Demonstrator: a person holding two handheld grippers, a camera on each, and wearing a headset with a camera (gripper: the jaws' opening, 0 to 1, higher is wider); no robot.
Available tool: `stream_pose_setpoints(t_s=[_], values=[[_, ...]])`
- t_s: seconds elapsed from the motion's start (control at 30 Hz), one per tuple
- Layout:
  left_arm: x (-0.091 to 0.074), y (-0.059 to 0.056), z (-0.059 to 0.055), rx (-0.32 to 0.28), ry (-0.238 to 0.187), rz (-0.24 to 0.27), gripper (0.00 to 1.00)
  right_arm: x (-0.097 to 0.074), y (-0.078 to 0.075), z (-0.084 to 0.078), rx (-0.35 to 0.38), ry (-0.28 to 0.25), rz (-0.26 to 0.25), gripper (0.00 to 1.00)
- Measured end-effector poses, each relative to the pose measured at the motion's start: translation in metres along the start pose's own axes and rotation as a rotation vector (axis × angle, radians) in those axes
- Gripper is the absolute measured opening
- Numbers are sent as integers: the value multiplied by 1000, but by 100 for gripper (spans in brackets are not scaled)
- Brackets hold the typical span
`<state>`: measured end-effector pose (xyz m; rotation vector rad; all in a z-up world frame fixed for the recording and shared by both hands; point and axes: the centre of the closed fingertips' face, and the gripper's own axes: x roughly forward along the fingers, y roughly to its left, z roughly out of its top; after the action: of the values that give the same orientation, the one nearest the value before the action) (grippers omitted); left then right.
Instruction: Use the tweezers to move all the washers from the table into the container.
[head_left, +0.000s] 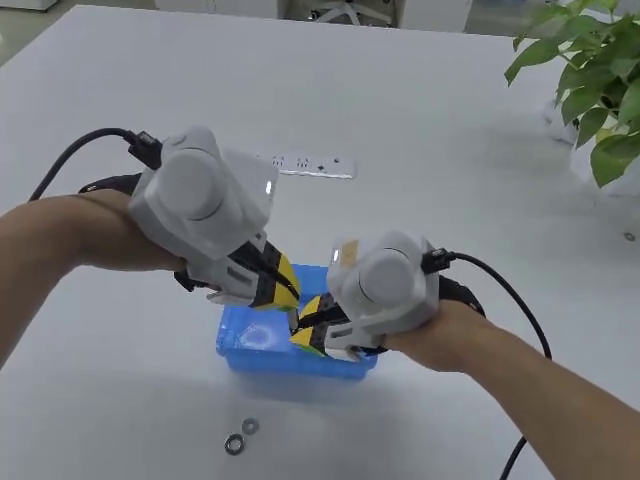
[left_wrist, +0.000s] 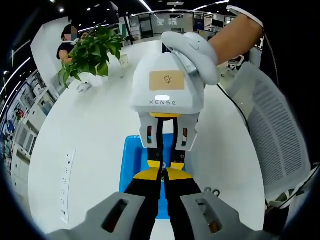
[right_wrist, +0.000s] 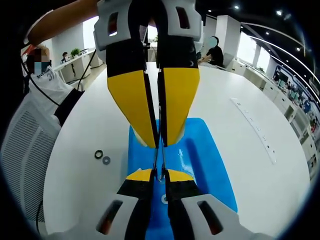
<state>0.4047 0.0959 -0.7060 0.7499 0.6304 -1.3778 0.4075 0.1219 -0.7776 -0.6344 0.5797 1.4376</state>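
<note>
My left gripper (head_left: 289, 294) and right gripper (head_left: 306, 331) meet tip to tip over the blue container (head_left: 240, 346). Both sets of jaws are pressed almost together. In the right gripper view a thin metal strip, which I take to be the tweezers (right_wrist: 159, 161), runs from my right gripper (right_wrist: 159, 176) up into the left gripper (right_wrist: 159, 143), so each seems to be pinching one end.

Two washers (head_left: 241, 436) lie side by side on the white surface (head_left: 400, 130), just outside the container at about seven o'clock in the head view. One more washer (right_wrist: 164, 199) looks to be already inside the container.

This seems to be a regrip, setting the tweezers up for the next pick. To do it well, I should:
- Settle the tweezers square in one gripper, with the tips pointing clear, before the other lets go.
- Keep the whole exchange above the container, so a slip lands there.
- Swing down toward seven o'clock and approach the nearer washer low.
- Slide one tweezer tip through its hole or under its edge, squeezing gently.
</note>
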Motion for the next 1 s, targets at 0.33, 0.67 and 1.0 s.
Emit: stream_pose_setpoints(t_s=[0.33,0.67,1.0], values=[[-2,0,1,3,-1,3,6,-2,1,1,-5,1,-3,11],[-10,-3,7,12,-4,19,6,-9,2,8,-17,-7,-16,11],[-22,-7,16,27,-2,38,6,-19,5,19,-32,-20,-39,11]])
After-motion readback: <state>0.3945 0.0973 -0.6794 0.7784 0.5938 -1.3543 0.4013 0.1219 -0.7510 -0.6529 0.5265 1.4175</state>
